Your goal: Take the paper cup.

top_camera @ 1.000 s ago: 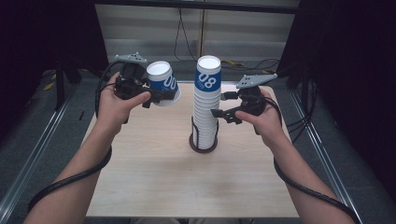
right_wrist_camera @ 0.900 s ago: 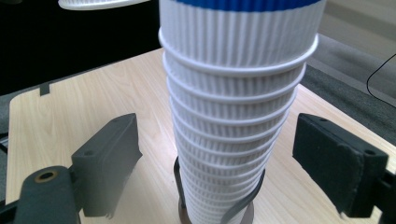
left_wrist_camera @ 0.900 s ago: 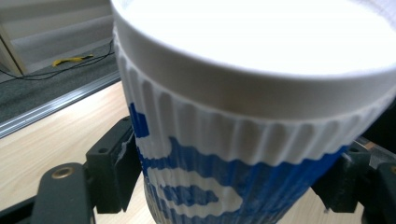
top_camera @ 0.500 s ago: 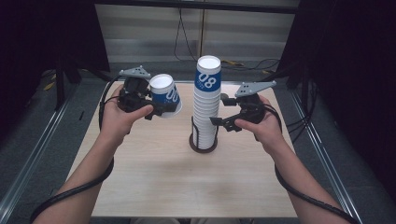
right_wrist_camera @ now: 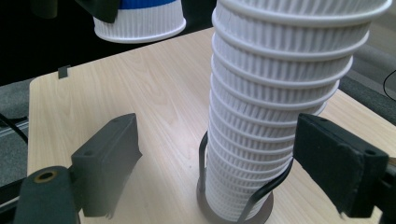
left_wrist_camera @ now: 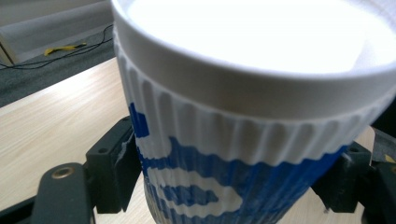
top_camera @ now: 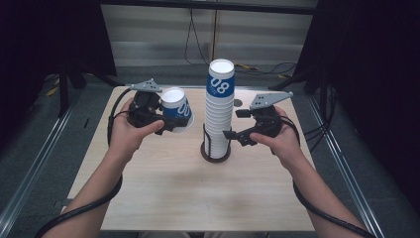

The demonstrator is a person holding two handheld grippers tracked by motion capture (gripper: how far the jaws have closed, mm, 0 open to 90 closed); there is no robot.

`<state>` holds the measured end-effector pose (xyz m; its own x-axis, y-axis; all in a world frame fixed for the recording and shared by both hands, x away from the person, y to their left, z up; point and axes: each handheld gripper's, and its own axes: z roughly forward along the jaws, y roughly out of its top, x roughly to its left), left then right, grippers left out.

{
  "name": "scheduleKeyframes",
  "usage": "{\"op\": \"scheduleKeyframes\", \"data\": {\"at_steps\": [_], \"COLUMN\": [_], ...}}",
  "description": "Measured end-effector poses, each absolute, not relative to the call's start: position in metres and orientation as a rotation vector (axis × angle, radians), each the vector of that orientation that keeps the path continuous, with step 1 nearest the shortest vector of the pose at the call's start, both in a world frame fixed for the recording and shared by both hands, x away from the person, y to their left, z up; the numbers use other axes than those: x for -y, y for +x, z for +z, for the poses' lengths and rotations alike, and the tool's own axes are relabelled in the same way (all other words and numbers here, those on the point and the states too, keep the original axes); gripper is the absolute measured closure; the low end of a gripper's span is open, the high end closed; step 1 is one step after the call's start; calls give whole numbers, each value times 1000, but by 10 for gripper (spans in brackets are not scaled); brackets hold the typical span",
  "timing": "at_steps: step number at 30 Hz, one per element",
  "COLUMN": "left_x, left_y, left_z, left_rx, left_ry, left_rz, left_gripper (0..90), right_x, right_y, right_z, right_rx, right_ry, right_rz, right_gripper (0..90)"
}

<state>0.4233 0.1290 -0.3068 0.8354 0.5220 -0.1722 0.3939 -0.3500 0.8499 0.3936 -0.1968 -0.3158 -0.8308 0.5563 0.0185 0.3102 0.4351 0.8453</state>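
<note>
Clearly the left gripper (top_camera: 171, 122) is clamped on a single paper cup (top_camera: 177, 110): in the left gripper view its two black jaws press the ribbed blue-and-white wall (left_wrist_camera: 233, 154) from either side, below the white rim. In the high view that cup hangs tilted in the air over the desk's (top_camera: 163, 193) far left part, mouth turned up and toward the person, and well apart from the stack. The right gripper (top_camera: 236, 133) stands released, jaws spread to either side of the lower part of the cup stack (top_camera: 219, 111) without touching it, as the right gripper view shows; the stack (right_wrist_camera: 275, 116) rises upside down from a black wire holder (top_camera: 216, 151) near the middle of the desk, toward its far edge.

By the look of it, one cup has been separated from the stack and is being carried off to the left. The next move probably calls for lowering it onto bare wood at the left side, level enough to stand, and opening the jaws only once it rests there. The right gripper seems placed to steady the stack for another pull.
</note>
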Motion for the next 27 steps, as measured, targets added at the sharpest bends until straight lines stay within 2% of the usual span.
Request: {"op": "scheduleKeyframes", "data": {"at_steps": [27], "left_x": [-110], "left_y": [408], "left_z": [-343], "left_rx": [-624], "left_ry": [2031], "left_rz": [125], "left_gripper": [213], "right_x": [192], "right_y": [387], "right_z": [-336], "right_rx": [-2471], "right_ry": [727], "right_rz": [1325], "right_gripper": [142]}}
